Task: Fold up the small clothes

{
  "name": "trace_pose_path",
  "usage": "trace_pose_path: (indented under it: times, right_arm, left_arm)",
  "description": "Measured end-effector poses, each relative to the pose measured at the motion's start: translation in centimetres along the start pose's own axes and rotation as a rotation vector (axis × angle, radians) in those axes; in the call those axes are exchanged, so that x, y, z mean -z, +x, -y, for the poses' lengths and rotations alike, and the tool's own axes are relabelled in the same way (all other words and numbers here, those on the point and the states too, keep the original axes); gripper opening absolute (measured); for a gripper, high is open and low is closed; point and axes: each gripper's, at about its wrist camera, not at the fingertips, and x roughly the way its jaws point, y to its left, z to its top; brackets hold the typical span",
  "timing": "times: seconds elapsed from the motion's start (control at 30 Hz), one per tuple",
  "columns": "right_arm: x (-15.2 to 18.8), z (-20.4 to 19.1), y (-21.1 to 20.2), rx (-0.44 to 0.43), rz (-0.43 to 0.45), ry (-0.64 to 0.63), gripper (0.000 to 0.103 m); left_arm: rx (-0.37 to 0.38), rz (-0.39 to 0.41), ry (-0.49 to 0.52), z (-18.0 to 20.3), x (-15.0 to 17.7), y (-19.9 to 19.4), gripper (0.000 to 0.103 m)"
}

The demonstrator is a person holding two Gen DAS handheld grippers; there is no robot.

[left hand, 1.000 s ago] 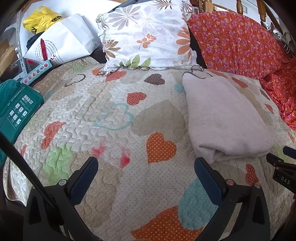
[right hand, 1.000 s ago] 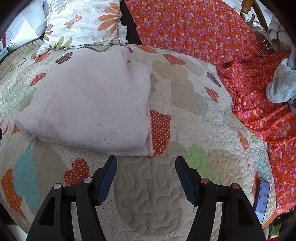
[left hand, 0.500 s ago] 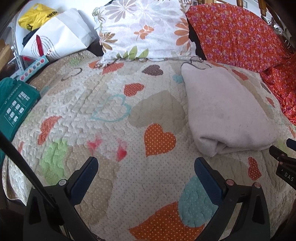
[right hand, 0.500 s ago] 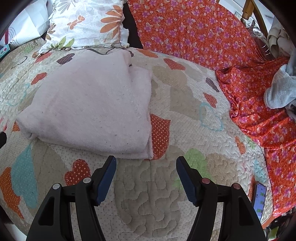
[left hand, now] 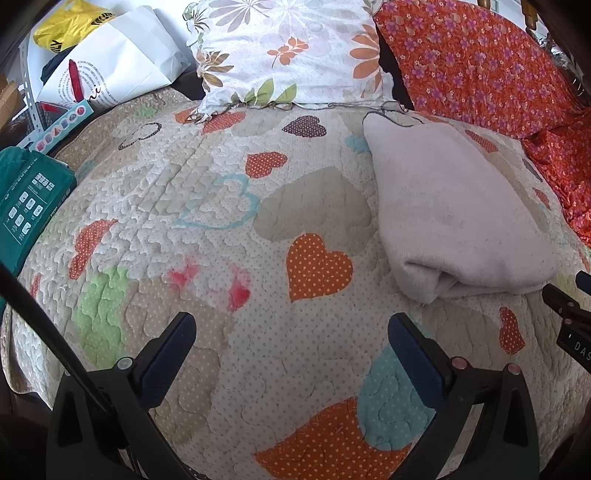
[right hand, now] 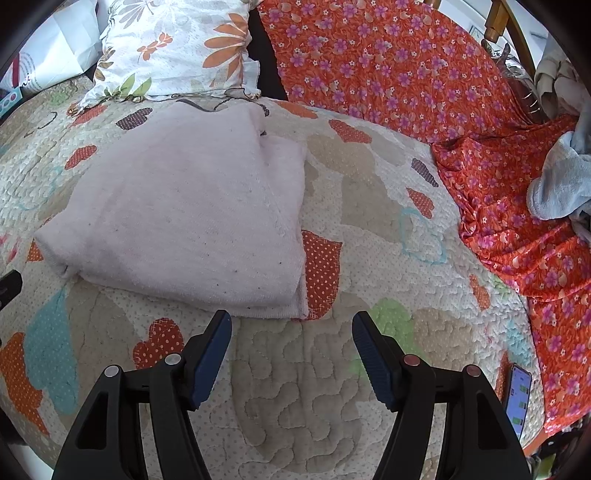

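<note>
Barely anything has shifted over the last second: the folded pink garment [right hand: 184,218] lies as it did on the heart-patterned quilt [right hand: 303,398] of the bed, released. The left gripper [left hand: 291,343] and right gripper [right hand: 291,339] both hover just short of it, jaws apart and empty, so this fold looks finished.

- A quilted bedspread [left hand: 207,206] with patchwork hearts covers the bed.
- A floral pillow [left hand: 288,51] lies at its far edge.
- Orange flowered fabric [right hand: 406,66] is draped to the right.
- A white paper bag [left hand: 110,70] and yellow bag [left hand: 62,29] sit far left.
- A phone [right hand: 517,395] lies at the bedspread's right edge.
</note>
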Motion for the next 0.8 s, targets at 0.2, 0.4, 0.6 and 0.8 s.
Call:
trace_pose_path:
  times: [0.2,0.4,0.6,0.8]
  right_arm:
    - [0.0,-0.1,-0.2,-0.002,0.006,-0.003,0.073]
    - [0.1,-0.6,-0.2,-0.011,0.014,-0.014,0.073]
    - [0.1,-0.9,-0.7,-0.022,0.042,-0.026,0.073]
    - [0.1,-1.2,-0.9,-0.034,0.048,-0.030,0.074]
  left_arm:
    - [-0.007,-0.012,0.021,0.4,0.2,0.3,0.103]
    - [-0.006,-0.017,0.020,0.3,0.2,0.3,0.103]
    - [0.023,-0.051,0.001,-0.1,0.2,0.7,0.103]
    - [0.039,-0.059,0.013,0.3,0.3,0.8,0.103]
